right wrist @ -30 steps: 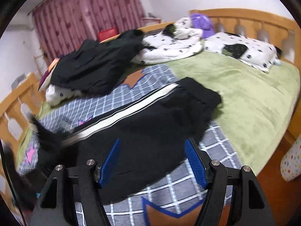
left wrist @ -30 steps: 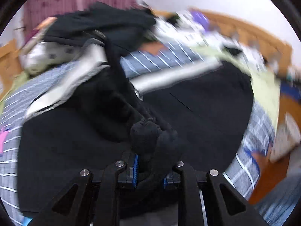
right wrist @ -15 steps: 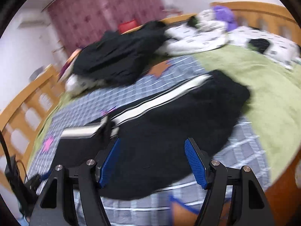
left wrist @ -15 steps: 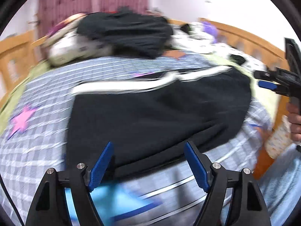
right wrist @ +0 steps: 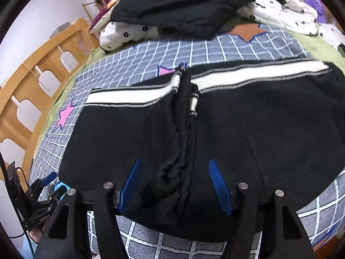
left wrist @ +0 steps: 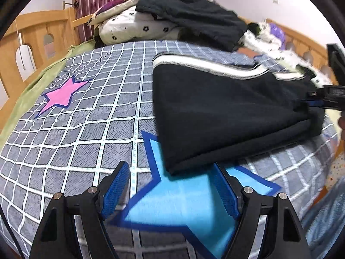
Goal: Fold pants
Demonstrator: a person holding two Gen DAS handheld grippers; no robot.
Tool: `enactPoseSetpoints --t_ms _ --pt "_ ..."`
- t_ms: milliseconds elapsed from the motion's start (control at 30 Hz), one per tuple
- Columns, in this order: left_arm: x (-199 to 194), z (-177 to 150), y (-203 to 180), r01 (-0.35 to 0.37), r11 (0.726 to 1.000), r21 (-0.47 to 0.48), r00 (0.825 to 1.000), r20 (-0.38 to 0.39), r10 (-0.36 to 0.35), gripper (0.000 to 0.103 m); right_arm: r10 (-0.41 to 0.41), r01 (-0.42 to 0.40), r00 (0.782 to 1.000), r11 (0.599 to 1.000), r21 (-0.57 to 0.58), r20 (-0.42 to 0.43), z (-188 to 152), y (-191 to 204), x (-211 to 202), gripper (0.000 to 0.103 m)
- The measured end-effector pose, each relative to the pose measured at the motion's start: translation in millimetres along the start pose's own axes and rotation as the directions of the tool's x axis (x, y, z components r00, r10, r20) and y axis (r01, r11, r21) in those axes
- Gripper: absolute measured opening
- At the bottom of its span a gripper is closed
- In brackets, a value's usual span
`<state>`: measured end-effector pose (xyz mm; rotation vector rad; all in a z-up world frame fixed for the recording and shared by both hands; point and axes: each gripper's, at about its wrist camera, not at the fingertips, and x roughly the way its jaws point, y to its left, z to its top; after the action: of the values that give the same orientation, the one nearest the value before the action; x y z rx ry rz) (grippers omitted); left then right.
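No readable text is found; small lettering on a clamp (right wrist: 41,217) and faint marks on the blanket (left wrist: 86,116) cannot be made out.

I see the folded pants (left wrist: 226,112) lying on the grid blanket (left wrist: 86,129), at about two o'clock from my left tongs (left wrist: 172,192), which hang apart from them above a star patch (left wrist: 183,205). Another star patch (left wrist: 62,95) sits at ten o'clock. Behind the pants, at twelve, a heap of clothing (left wrist: 194,19) rests on a pillow (left wrist: 133,28). My right tongs (right wrist: 176,185) straddle the pants' middle ridge (right wrist: 183,129), with the headboard rail (right wrist: 28,90) at nine o'clock.
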<state>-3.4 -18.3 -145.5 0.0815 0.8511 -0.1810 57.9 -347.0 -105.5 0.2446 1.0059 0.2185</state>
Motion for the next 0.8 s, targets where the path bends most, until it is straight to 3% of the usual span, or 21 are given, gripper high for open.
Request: enactPoseSetpoints --t_ms 100,200,233,300,333,400,467,533,600,633,733,800 --pt "-3 8 3 0.043 0.999 -0.03 0.998 0.044 -0.042 0.076 0.008 -0.007 1.0 1.0 0.011 -0.016 -5 -6 7 0.064" --pt "-15 10 17 0.146 0.982 -0.116 0.982 0.136 -0.13 0.075 0.047 -0.045 0.998 0.998 0.051 -0.042 -6 -9 18 0.054" --pt "-13 11 20 0.162 0.978 -0.135 0.98 0.138 -0.143 0.075 0.062 -0.06 0.997 0.996 0.062 -0.044 -5 -9 21 0.052" --pt "0 10 21 0.127 0.983 -0.132 0.99 0.077 -0.118 0.075 0.061 -0.058 0.997 0.995 0.077 -0.042 -2 -6 28 0.052" --pt "7 8 20 0.103 0.986 -0.13 0.994 0.047 -0.098 0.075 0.042 -0.038 0.998 0.997 0.073 -0.056 0 -4 36 0.048" --pt "10 4 23 0.105 0.985 -0.14 0.994 0.04 -0.1 0.074 -0.011 0.014 0.998 0.999 0.049 -0.055 1 -1 42 0.026" --pt "6 3 25 0.112 0.982 -0.149 0.993 0.048 -0.106 0.074 0.023 -0.023 1.0 0.999 0.028 -0.001 4 0 28 0.017" --pt "4 2 26 0.118 0.982 -0.147 0.993 0.043 -0.112 0.074 0.085 -0.086 0.988 0.996 0.005 0.126 8 0 -2 0.015" --pt "6 1 24 0.106 0.985 -0.135 0.994 0.036 -0.102 0.074 0.081 -0.077 0.979 0.997 -0.027 0.185 8 0 -17 0.015" --pt "7 0 23 0.099 0.987 -0.127 0.995 0.034 -0.096 0.074 0.049 -0.045 0.986 0.999 -0.027 0.158 7 -1 -10 0.015" --pt "7 0 19 0.076 0.992 -0.104 0.997 0.03 -0.073 0.074 -0.046 0.045 0.998 0.999 -0.018 -0.035 -3 -9 38 0.024" --pt "4 0 20 0.088 0.992 -0.091 0.996 0.023 -0.087 0.074 -0.053 0.052 0.999 0.997 -0.061 -0.012 -8 -6 37 0.028"
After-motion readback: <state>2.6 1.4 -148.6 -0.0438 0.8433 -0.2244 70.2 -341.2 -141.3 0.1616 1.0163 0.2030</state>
